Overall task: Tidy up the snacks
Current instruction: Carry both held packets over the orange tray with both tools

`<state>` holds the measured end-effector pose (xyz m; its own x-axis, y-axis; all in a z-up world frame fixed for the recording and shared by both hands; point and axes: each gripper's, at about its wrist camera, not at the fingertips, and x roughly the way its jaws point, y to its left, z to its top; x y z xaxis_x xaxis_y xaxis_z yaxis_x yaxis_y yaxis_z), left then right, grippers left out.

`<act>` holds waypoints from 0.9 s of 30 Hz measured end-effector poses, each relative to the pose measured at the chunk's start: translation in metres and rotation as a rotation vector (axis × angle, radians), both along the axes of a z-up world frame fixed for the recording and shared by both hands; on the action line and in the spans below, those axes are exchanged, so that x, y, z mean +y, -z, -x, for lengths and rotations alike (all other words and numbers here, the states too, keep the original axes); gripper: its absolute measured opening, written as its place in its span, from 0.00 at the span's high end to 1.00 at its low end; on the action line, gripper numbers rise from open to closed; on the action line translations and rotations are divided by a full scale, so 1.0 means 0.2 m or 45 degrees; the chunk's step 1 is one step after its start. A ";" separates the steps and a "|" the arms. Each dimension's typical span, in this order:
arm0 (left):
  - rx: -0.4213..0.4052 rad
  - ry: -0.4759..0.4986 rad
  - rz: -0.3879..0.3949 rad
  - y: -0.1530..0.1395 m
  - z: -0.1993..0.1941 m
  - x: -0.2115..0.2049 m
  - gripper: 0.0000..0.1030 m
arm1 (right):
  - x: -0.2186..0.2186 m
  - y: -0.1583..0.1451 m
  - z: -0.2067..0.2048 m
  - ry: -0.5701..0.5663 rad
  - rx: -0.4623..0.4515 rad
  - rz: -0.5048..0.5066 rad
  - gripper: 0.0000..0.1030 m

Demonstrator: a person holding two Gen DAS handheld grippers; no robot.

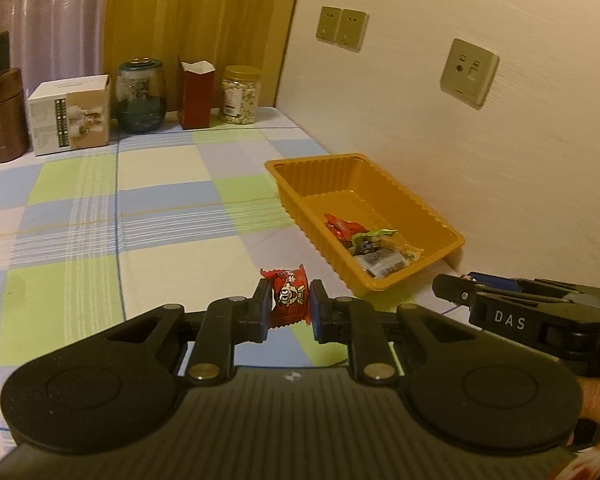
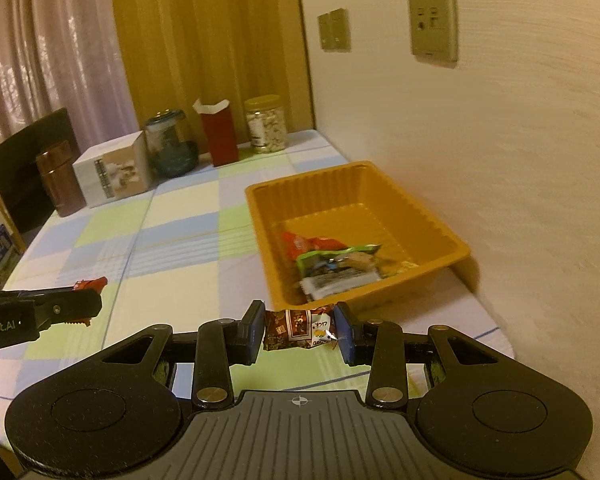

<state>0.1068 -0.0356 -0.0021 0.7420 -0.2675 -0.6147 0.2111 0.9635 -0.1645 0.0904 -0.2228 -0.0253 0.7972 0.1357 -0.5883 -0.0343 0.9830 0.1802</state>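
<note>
My left gripper (image 1: pixel 290 304) is shut on a small red snack packet (image 1: pixel 289 298), held above the checked cloth just short of the orange tray (image 1: pixel 452 236). My right gripper (image 2: pixel 299 330) is shut on a brown snack packet (image 2: pixel 298 328) in front of the tray's (image 2: pixel 462 246) near rim. Several wrapped snacks (image 2: pixel 332 266) lie in the tray's near end, also visible as the snack pile (image 1: pixel 374 246). In the left wrist view the right gripper (image 1: pixel 456 290) comes in from the right. In the right wrist view the left gripper (image 2: pixel 84 300) shows at the left edge with red wrapper (image 2: pixel 90 283) sticking out.
At the table's far end stand a brown flask (image 1: pixel 4 116), a white box (image 1: pixel 72 114), a glass jar (image 1: pixel 140 96), a dark red carton (image 1: pixel 196 94) and a jar of nuts (image 1: pixel 241 94). A wall with sockets (image 1: pixel 468 72) runs along the right, close behind the tray.
</note>
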 end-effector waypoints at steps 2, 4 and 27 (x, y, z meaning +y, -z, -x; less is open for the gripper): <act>0.002 0.013 -0.001 0.00 -0.01 -0.03 0.83 | -0.03 0.00 0.00 0.014 0.000 -0.004 0.63; 0.003 0.025 -0.002 0.00 -0.01 -0.05 0.83 | -0.05 0.00 0.00 0.030 0.001 -0.003 0.63; -0.008 0.153 -0.003 -0.02 -0.13 -0.28 0.83 | -0.28 -0.01 -0.03 0.135 -0.009 -0.006 0.63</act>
<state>0.1321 -0.0924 0.0014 0.7083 -0.3534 -0.6110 0.3264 0.9315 -0.1605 0.0971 -0.2780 -0.0226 0.8115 0.0530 -0.5819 0.0686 0.9803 0.1850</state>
